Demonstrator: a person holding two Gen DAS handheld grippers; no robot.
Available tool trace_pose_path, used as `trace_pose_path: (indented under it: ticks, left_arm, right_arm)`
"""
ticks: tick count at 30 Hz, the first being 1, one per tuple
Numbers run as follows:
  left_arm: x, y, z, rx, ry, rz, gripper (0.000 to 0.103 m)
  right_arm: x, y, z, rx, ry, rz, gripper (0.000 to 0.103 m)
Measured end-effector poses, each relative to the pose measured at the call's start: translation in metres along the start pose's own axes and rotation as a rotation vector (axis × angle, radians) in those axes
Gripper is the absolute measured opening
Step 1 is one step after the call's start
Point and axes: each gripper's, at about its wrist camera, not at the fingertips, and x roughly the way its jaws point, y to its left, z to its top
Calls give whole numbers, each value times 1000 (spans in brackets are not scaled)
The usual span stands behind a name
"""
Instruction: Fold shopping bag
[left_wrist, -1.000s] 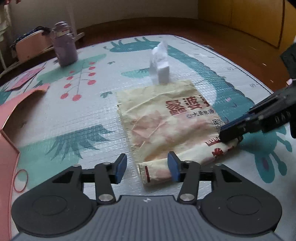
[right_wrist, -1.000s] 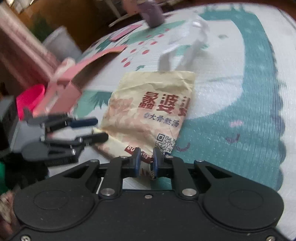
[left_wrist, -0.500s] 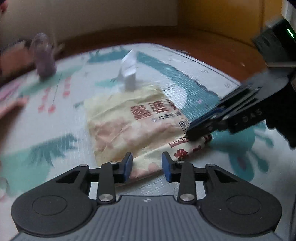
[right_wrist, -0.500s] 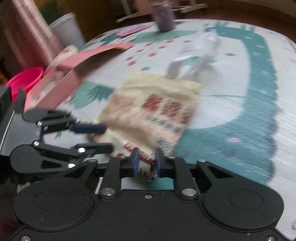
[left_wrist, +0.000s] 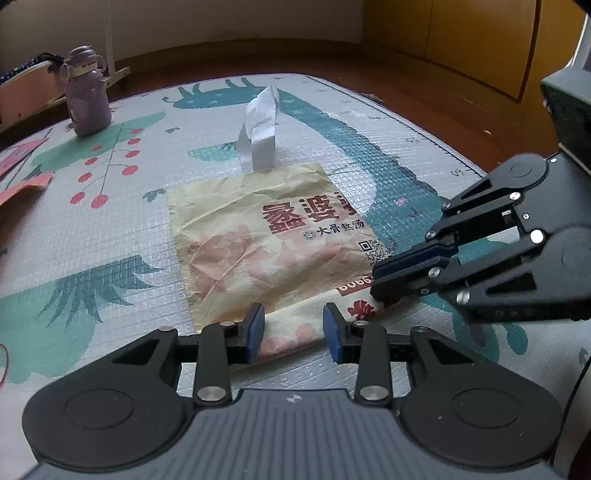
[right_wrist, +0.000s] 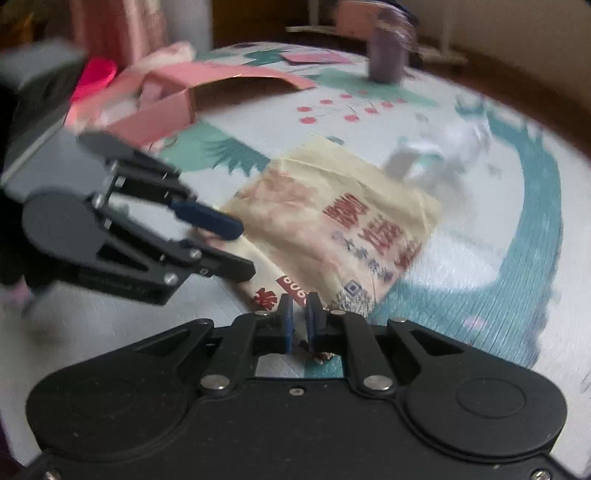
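Both grippers are working the near hem of the shopping bag (left_wrist: 273, 236), lying mid-frame on the play mat (left_wrist: 110, 229). Right gripper (right_wrist: 299, 319) is pinching the lower-right corner; left gripper (left_wrist: 293, 326), having just narrowed, is straddling the rolled hem, now flatter than a second ago, pads apparently not pressing, suggesting the next fold is starting.

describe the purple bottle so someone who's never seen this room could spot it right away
Start at the dinosaur play mat on the floor. Near its far left corner, beyond the yellow shopping bag, the purple bottle stands upright, the only lilac thing there.
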Motion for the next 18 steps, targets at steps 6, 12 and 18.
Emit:
trace_pose_path:
  ticks: [6,12,18]
  left_arm:
    - [-8,32,-8,-93,-6,-85,32]
    - [-8,28,-3,-95,25,-69,32]
    - [-12,6,7,241,106,-73,33]
  right_arm:
    - [-1,-1,-3,-9,-12,11,7]
    - [1,7,-6,-131,-22,0,8]
    - [1,11,-4,-204,-15,-8,8]
